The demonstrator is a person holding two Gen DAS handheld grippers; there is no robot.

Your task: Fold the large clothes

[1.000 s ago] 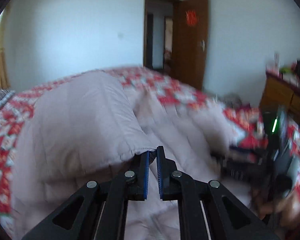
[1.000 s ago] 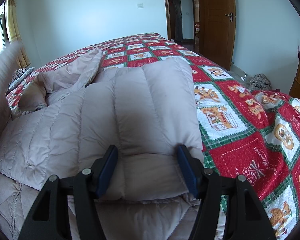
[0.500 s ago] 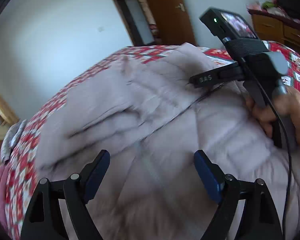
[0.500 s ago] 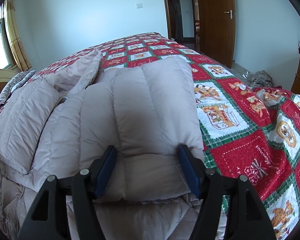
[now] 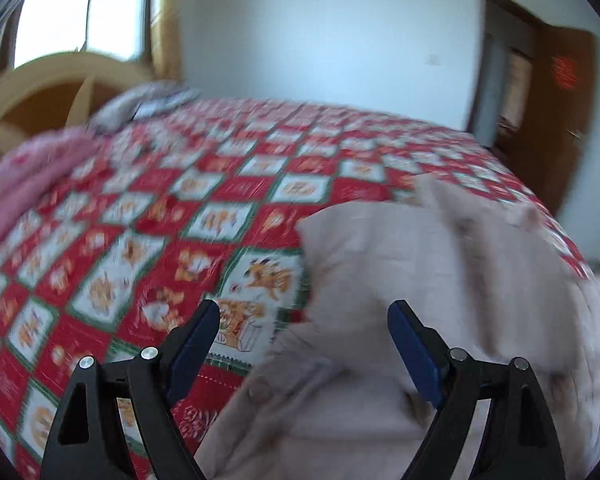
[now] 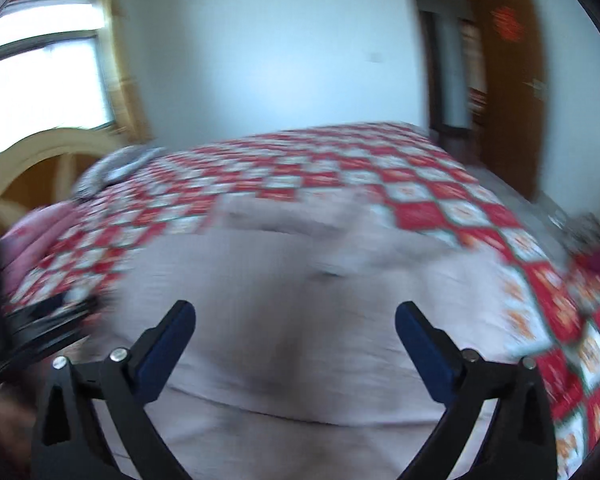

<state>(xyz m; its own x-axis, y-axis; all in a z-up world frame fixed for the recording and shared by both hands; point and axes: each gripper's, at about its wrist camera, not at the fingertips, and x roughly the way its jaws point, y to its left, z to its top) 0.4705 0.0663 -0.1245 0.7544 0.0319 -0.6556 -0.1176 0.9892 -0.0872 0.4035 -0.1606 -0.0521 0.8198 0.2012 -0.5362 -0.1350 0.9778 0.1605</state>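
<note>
A puffy beige down coat (image 5: 440, 280) lies on the bed, folded over itself; both views are blurred by motion. In the left wrist view my left gripper (image 5: 304, 344) is open over the coat's left edge, with the quilt under its left finger and nothing pinched. In the right wrist view my right gripper (image 6: 296, 348) hovers above the middle of the coat (image 6: 300, 280). Its jaws are opening wide, and the pads stand clear of the fabric. The left gripper (image 6: 40, 320) is a dark blur at that view's left edge.
A red, white and green patchwork quilt (image 5: 140, 240) covers the bed. A pink blanket (image 5: 28, 184) and a grey pillow (image 5: 148, 100) lie by the yellow wooden headboard (image 5: 40, 92) under a window. A brown door (image 6: 512, 80) stands open at the right.
The left gripper let go of the coat's fold, opened, and swung left toward the headboard. The right gripper's pads came off the folded panel, spread wider and lifted.
</note>
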